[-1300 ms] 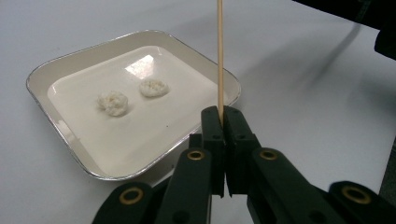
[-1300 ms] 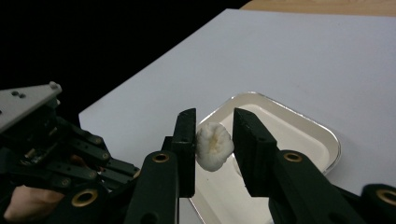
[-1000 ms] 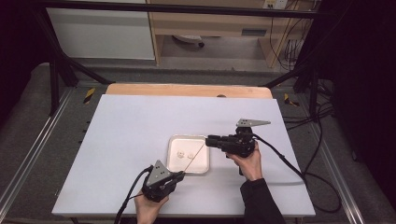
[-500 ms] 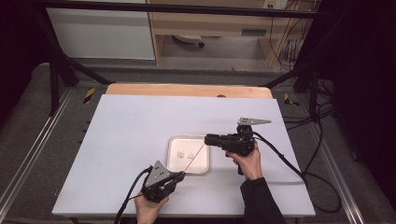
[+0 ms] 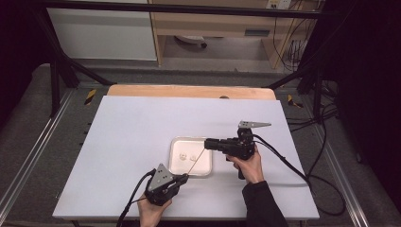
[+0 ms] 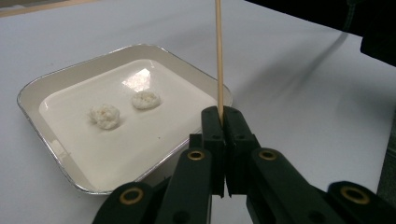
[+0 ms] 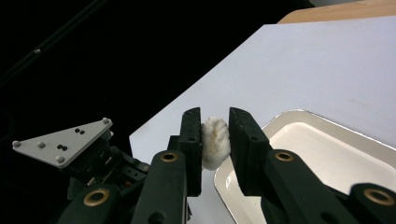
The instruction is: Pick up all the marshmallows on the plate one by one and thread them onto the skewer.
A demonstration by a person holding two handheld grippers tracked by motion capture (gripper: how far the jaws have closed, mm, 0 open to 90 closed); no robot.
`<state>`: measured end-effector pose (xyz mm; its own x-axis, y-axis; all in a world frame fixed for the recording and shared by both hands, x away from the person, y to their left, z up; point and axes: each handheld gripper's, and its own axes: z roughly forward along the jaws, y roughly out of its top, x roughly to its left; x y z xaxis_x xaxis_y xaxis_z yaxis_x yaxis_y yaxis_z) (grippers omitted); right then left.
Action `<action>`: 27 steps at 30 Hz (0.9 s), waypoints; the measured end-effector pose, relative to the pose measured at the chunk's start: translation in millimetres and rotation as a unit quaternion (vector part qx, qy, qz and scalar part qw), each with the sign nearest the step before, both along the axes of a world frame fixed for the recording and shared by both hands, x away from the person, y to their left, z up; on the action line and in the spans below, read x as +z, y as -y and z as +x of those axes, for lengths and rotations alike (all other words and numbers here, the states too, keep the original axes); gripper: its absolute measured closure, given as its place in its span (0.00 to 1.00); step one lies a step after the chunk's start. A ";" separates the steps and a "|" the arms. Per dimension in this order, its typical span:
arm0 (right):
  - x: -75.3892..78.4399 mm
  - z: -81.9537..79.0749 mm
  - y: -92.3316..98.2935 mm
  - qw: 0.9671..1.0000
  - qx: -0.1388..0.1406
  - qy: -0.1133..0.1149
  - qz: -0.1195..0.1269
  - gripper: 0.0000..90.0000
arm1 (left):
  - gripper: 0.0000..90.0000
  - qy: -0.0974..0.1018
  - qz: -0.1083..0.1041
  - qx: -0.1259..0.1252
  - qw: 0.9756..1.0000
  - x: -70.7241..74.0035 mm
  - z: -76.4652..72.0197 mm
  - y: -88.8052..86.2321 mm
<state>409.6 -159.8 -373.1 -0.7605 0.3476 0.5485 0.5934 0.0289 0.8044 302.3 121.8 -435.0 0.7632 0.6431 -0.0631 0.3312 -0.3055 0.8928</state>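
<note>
High view: a person's two hands each hold a two-jaw gripper over a white table point(image 5: 118, 142). The left gripper point(image 5: 185, 177) lies near the table's front edge, just in front of a shallow white tray point(image 5: 176, 144). Its jaws are pressed together on the lower end of a thin wooden skewer point(image 5: 196, 161), which slants up and to the right across the tray's right half toward the right gripper point(image 5: 208, 143).

Left gripper view: the jaws of the left gripper point(image 6: 222, 122) are closed with no visible gap, and the skewer point(image 6: 218, 56) rises straight from between them. Two small white dumplings point(image 6: 105, 115) lie side by side, slightly apart, on the floor of the tray point(image 6: 32, 88).

Right gripper view: the right gripper point(image 7: 215, 135) holds a third white dumpling point(image 7: 215, 140) between its pads. The jaws are narrowly apart and have just been closing on this piece, which now fills the gap and touches both pads. The held dumpling hangs above the near corner of the tray point(image 7: 299, 116). The left gripper point(image 7: 93, 154), with its grey three-cornered plate, shows at lower left.
</note>
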 end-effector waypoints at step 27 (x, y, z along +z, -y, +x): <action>-20.1 -13.3 -10.0 1.000 0.005 0.005 0.006 0.89 | 0.99 -0.004 0.013 0.001 1.000 -4.8 2.8 7.1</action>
